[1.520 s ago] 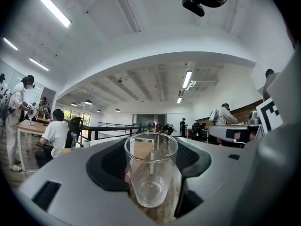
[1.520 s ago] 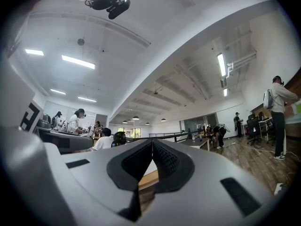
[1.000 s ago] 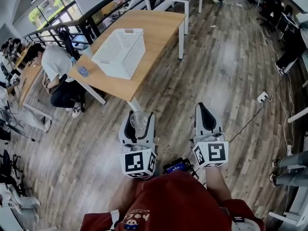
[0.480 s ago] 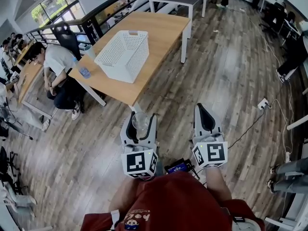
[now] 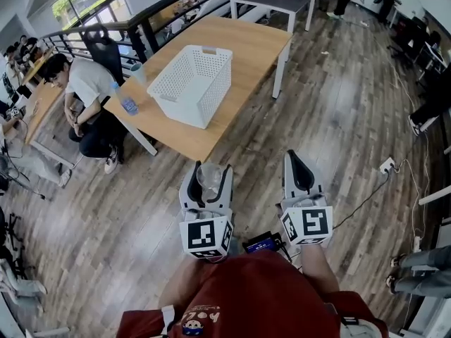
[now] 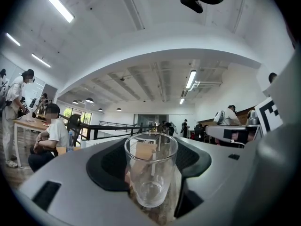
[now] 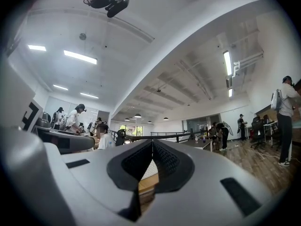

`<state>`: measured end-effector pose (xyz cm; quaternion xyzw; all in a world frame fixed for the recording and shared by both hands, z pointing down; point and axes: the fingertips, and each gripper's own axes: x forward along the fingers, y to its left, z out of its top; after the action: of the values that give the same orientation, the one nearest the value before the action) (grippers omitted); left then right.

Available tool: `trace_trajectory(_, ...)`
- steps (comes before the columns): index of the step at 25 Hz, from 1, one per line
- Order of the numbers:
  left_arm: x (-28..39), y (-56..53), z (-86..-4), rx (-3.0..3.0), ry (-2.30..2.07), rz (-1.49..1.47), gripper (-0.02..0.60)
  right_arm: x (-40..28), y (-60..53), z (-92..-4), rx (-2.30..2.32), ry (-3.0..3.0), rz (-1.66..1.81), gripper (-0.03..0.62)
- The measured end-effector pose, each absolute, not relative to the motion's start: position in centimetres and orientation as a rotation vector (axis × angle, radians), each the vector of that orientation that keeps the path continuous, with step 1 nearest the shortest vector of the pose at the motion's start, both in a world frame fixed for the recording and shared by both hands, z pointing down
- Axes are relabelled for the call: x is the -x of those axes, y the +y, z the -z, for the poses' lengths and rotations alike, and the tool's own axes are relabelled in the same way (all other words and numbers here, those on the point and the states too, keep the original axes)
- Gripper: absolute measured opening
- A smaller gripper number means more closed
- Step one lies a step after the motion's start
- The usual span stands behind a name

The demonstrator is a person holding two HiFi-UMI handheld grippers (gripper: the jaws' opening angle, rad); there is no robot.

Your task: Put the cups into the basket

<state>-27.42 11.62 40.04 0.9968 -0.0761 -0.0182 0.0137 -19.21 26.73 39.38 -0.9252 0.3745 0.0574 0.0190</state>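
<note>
Left tool (image 5: 209, 169) has a clear glass cup (image 5: 208, 177) clamped between its jaws, upright with the mouth up. The jaws sit fairly wide apart because the cup fills the gap, and the dark pads press on its sides down low. The left gripper view looks straight through the glass, and there's nothing in it.

Right tool (image 5: 293, 155) is closed and holds nothing. Its tips meet, with just a thin wedge of gap lower down between the pads.

Both tools are held about level, side by side, in front of the wearer's red shirt (image 5: 246, 294). They're out over the wood floor (image 5: 338, 118), so the cup is well short of the table (image 5: 243, 41).

The white mesh basket (image 5: 184, 98) sits upright on that table, toward its near end, turned at an angle. Cup and basket are well apart, so the cup isn't in it yet.

A bottle (image 5: 127, 105) is near the table's left edge, beside the basket. A person (image 5: 88, 83) in a white shirt sits right at that edge.
</note>
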Motion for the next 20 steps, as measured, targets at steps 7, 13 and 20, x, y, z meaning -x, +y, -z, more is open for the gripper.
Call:
trace_trajectory(7, 25.1, 7.3, -39.9, -3.09, -0.27, 0.066, 0.288, 16.7, 21.9, -39.1, 2.874, 1.22, -0.179, 0.01)
trace_trajectory(13, 23.2, 3.4, -39.3, -3.081, -0.282, 0.074, 0.288, 15.0, 17.7, -38.4, 2.872, 1.247, -0.183, 0.01)
trace_trajectory(20, 21.1, -0.7, -38.9, -3.079, -0.294, 0.08, 0.288, 12.7, 13.0, -37.9, 2.867, 1.276, -0.197, 0.011)
